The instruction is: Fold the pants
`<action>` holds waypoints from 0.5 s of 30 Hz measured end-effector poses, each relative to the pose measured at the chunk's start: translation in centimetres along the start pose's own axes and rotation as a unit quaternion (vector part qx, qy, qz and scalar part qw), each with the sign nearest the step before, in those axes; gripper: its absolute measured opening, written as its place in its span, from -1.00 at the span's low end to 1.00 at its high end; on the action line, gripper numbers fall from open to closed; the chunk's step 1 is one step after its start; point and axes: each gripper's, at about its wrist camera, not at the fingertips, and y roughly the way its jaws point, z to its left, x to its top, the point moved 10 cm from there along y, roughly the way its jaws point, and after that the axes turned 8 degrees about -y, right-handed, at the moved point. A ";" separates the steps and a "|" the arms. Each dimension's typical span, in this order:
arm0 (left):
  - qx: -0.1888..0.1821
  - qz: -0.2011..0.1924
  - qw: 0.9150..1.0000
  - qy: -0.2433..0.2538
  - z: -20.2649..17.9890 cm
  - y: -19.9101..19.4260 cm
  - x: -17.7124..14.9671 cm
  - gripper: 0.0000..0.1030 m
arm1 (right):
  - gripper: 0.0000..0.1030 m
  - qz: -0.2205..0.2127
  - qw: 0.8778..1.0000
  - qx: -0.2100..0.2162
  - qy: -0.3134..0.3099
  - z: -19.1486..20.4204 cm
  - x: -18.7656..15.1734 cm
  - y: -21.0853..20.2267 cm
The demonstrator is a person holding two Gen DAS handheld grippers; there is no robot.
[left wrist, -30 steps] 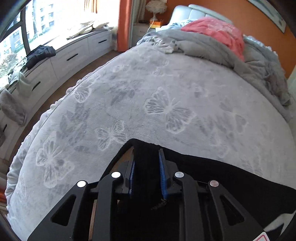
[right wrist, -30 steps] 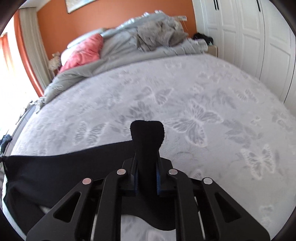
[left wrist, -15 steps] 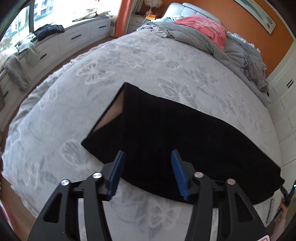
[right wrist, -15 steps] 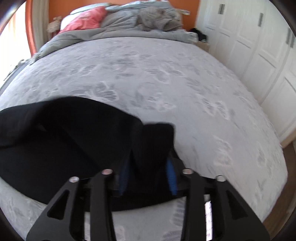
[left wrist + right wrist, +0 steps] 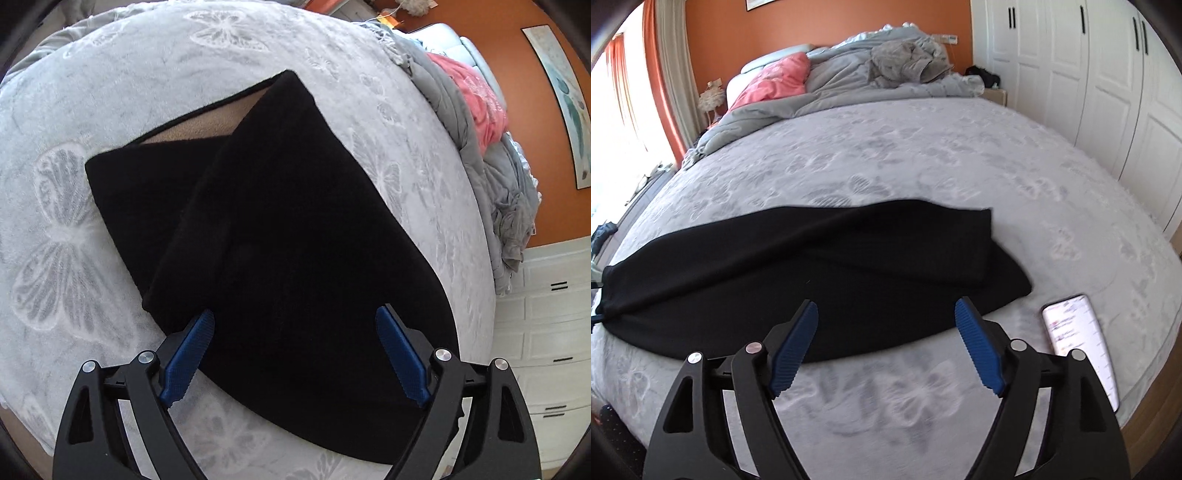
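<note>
The black pants (image 5: 288, 229) lie flat on the grey butterfly bedspread (image 5: 59, 229), folded lengthwise with one leg over the other. A tan inner lining shows at the open waist end (image 5: 207, 125). In the right wrist view the pants (image 5: 820, 258) stretch across the bed from left to right. My left gripper (image 5: 295, 332) is open and empty, hovering above the near edge of the pants. My right gripper (image 5: 886, 325) is open and empty, just above the pants' near edge.
A lit phone (image 5: 1078, 343) lies on the bedspread right of the pants, near the bed's edge. A crumpled grey duvet (image 5: 871, 77) and a pink pillow (image 5: 772, 81) sit at the headboard. White wardrobes (image 5: 1108, 92) stand on the right.
Both grippers let go of the pants and opened wide. They pulled back and rose, and the pants now lie flat on the bed.
</note>
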 end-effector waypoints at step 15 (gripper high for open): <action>-0.026 0.026 0.999 0.038 -0.6 -5.8 2.6 -0.90 | 0.45 0.033 0.991 0.093 0.091 2.5 3.7 6.5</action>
